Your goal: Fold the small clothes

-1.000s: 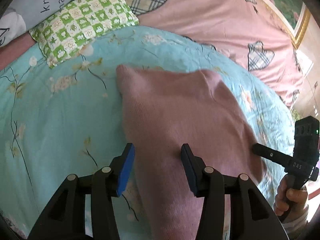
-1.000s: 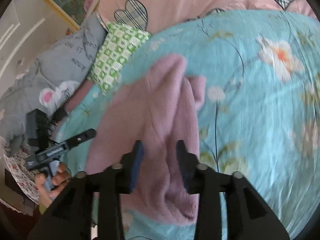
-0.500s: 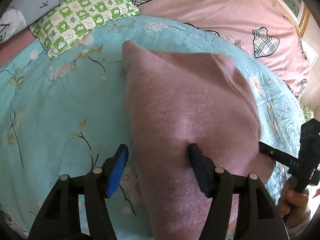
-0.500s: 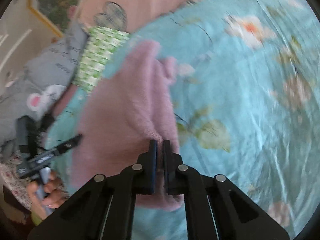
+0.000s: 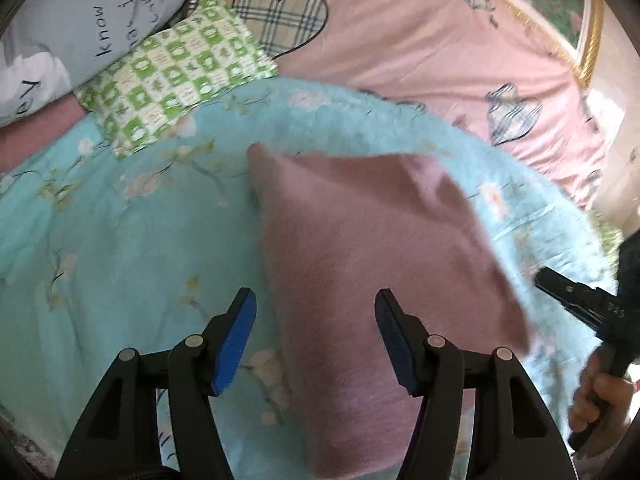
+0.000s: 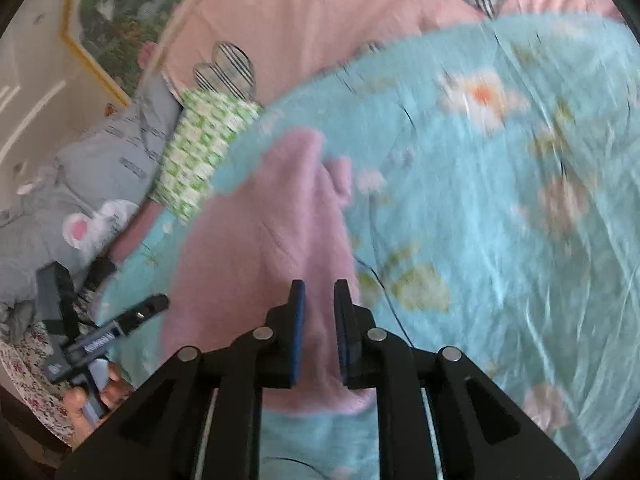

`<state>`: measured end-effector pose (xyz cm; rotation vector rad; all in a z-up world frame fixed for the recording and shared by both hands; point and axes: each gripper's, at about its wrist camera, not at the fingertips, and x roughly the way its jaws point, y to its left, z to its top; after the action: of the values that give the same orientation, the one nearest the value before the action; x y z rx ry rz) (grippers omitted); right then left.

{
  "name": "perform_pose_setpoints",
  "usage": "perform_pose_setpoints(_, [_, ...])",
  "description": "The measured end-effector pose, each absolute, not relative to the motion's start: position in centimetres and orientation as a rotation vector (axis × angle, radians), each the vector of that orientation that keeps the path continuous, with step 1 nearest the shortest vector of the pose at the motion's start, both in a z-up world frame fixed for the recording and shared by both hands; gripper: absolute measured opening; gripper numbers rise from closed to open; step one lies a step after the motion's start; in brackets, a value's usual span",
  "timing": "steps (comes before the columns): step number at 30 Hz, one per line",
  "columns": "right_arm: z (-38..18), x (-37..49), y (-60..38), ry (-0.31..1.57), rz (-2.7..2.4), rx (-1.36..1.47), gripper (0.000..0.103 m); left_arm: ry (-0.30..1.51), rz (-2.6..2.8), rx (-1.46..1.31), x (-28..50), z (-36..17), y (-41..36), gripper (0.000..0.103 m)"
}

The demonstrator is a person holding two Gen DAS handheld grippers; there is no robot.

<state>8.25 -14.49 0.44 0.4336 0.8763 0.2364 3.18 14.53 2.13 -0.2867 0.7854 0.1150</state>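
A pink knitted garment (image 5: 360,264) lies folded flat on the turquoise flowered blanket (image 5: 120,240); it also shows in the right wrist view (image 6: 260,248). My left gripper (image 5: 316,300) is open and empty, hovering over the garment's near left edge. My right gripper (image 6: 320,292) has its jaws a narrow gap apart, nothing clamped, over the garment's near right edge. The right gripper also shows in the left wrist view (image 5: 576,296), beside the garment's right corner. The left gripper shows in the right wrist view (image 6: 120,320).
A green checked pillow (image 5: 176,76) and a grey printed pillow (image 5: 72,24) lie at the far left. A pink quilt with plaid hearts (image 5: 420,52) covers the far side. A gold-framed picture (image 5: 576,20) hangs behind.
The right gripper, shut on the garment's edge half a second ago, has opened a little and let go. The left gripper has lifted back off the garment, still open.
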Motion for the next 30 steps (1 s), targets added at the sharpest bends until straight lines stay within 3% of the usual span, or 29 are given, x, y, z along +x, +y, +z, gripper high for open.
perform_pose_setpoints(6, [1.5, 12.7, -11.2, 0.911, 0.329, 0.395, 0.016, 0.79, 0.033, -0.304, 6.6, 3.5, 14.8, 0.062])
perform_pose_setpoints(17, [-4.1, 23.8, -9.2, 1.073, 0.324, 0.438, 0.016, 0.896, -0.04, -0.436, 15.5, 0.3, 18.6, 0.062])
perform_pose_setpoints(21, [-6.3, 25.7, -10.6, 1.101, 0.236, 0.446, 0.016, 0.98, 0.045, -0.429, 17.7, -2.6, 20.0, 0.046])
perform_pose_setpoints(26, [-7.5, 26.1, -12.1, 1.078, 0.251, 0.498, 0.011, 0.964, 0.067, -0.367, 18.1, -2.3, 19.3, 0.046])
perform_pose_setpoints(30, [-4.9, 24.0, -12.3, 1.048, 0.269, 0.499, 0.015, 0.915, 0.077, -0.347, 14.8, -0.1, 18.3, 0.052])
